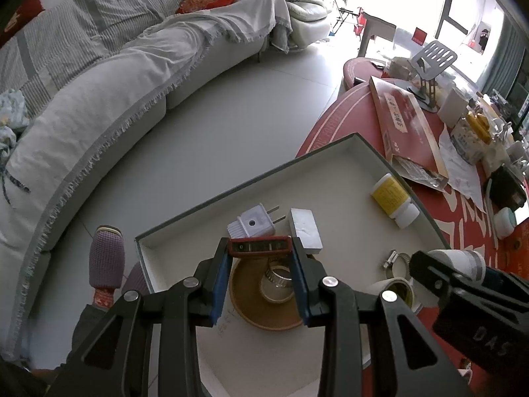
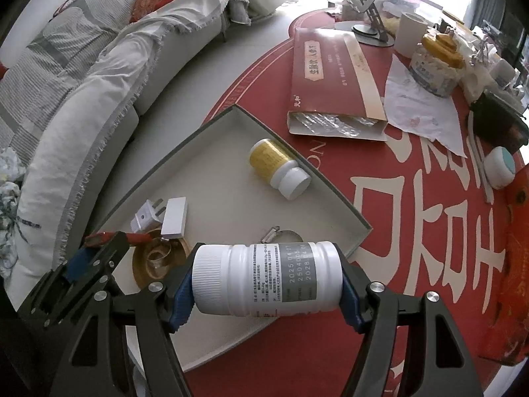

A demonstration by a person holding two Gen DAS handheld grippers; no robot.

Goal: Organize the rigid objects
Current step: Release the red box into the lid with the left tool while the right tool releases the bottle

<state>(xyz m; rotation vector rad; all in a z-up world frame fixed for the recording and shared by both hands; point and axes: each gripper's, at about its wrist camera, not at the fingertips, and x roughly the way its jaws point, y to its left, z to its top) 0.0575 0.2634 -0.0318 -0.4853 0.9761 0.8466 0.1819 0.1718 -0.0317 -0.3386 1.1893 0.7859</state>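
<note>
My left gripper [image 1: 260,248] is shut on a small dark red rectangular block [image 1: 260,246], held above a brown tape roll [image 1: 244,301] in the grey tray [image 1: 231,188]. My right gripper [image 2: 266,281] is shut on a white pill bottle [image 2: 267,279], gripped end to end and lying sideways over the tray's near edge. Lying in the tray are a white plug adapter [image 1: 253,223], a white block [image 1: 305,230], a yellow-labelled bottle [image 1: 393,198] and a metal hose clamp [image 1: 395,258]. In the right wrist view the left gripper [image 2: 112,240] shows at the left.
The tray sits on a red round table [image 2: 413,231] with white characters. Behind it lie a red flat box [image 2: 330,76], a metal phone stand [image 2: 367,10], a jar with a yellow lid [image 2: 436,63], papers and a small white pot [image 2: 499,168]. A grey sofa [image 1: 115,99] curves at left.
</note>
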